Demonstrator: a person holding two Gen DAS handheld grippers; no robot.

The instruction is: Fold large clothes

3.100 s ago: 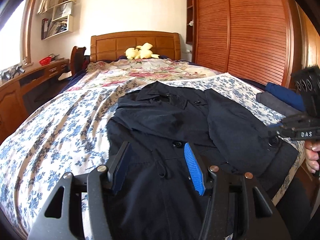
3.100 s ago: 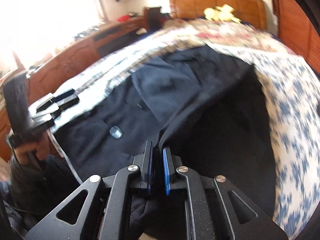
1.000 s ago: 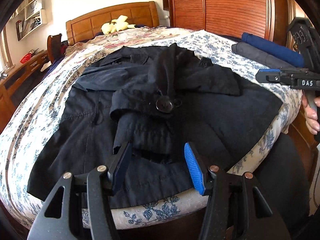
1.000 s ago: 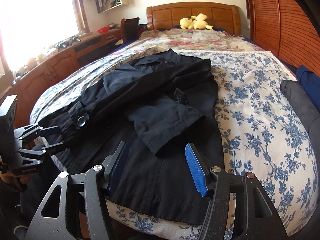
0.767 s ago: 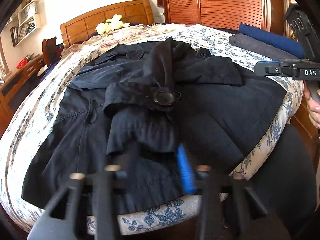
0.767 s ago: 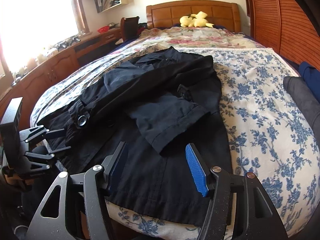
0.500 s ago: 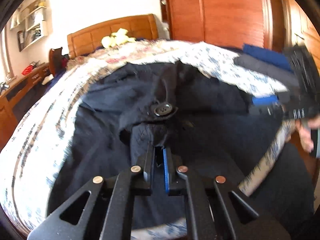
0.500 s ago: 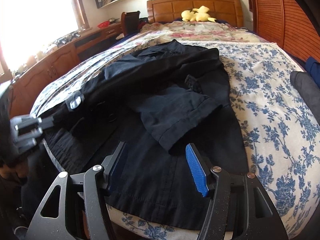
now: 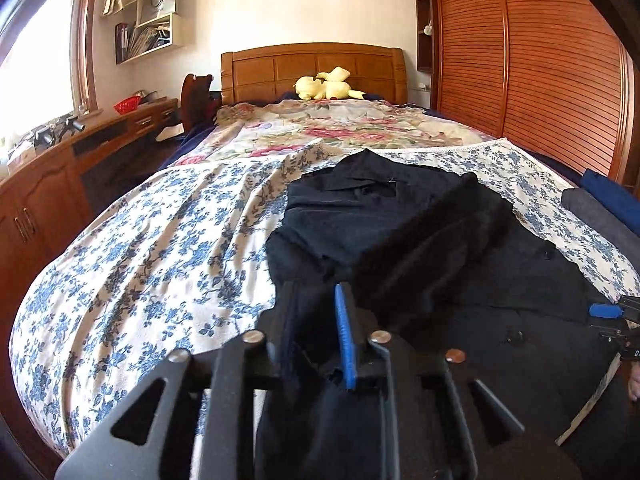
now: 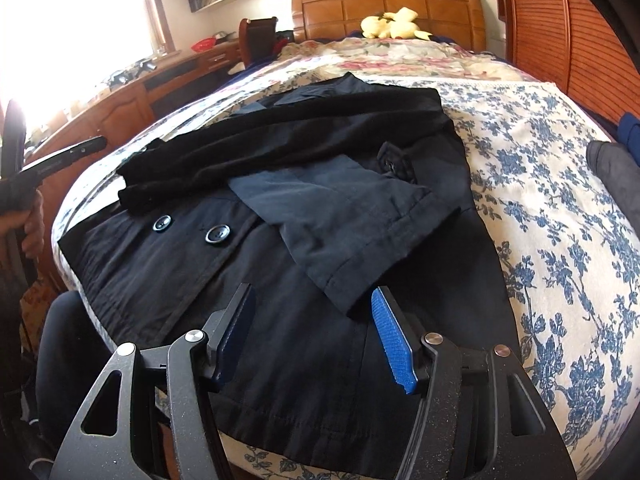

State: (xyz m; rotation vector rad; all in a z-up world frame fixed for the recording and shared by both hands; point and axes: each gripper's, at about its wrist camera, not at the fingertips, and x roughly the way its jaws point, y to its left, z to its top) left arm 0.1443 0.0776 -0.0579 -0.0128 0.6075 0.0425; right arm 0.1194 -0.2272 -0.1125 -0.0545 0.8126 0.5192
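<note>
A black double-breasted coat [image 10: 280, 280] lies front-up on the blue-flowered bedspread [image 9: 140, 260], collar toward the headboard. One sleeve [image 10: 280, 136] lies folded across its chest, and the other sleeve [image 10: 352, 220] lies slantwise over the middle. My left gripper [image 9: 316, 292] hovers at the coat's left edge with its jaws narrowly apart and opening. In the right wrist view the left gripper [image 10: 92, 146] hangs clear of the cloth, with nothing in it. My right gripper [image 10: 312, 296] stands open above the hem, just short of the nearer sleeve's cuff.
Folded grey [image 9: 600, 216] and blue [image 9: 612, 192] clothes lie at the bed's right edge. A yellow plush toy [image 9: 328, 86] sits by the headboard. A wooden desk [image 9: 60, 168] runs along the left, and a slatted wardrobe [image 9: 540, 60] along the right.
The left gripper shut on the buttoned sleeve cuff, carried it up across the coat, then parted its jaws; the sleeve now lies over the chest. The right gripper has hardly moved.
</note>
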